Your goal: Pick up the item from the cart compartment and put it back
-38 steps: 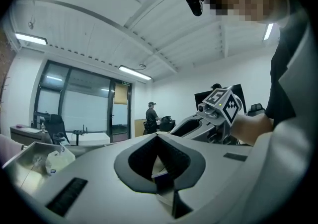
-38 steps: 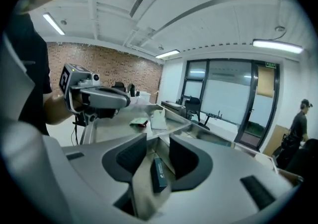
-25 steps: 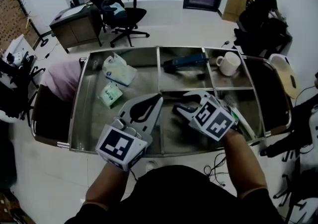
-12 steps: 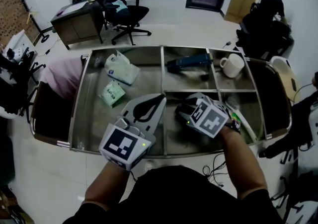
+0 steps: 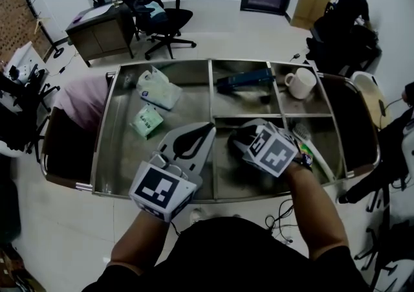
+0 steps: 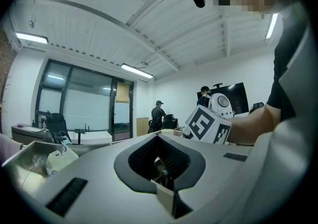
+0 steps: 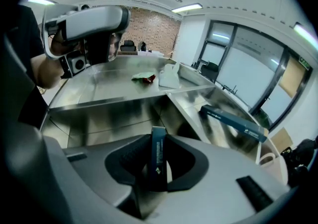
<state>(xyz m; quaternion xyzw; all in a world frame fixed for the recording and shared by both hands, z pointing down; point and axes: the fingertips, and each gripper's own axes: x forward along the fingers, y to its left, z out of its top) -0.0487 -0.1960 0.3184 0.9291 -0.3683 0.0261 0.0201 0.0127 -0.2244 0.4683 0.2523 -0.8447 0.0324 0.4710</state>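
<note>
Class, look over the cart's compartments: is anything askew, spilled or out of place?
Only the long dark blue box in the far middle compartment: it lies slanted, not square to the dividers. The mug stands upright; nothing looks spilled.

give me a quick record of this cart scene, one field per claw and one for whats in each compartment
cart: steel, divided into compartments
left claw: jaws together, empty, held over the cart's near side
right claw: angled down into the near middle compartment, jaws have just been closing
slim dark box: upright between the right claw's jaws, apparently gripped
far middle compartment: long blue box
far right compartment: white mug
left compartment: white pack, green pack
</note>
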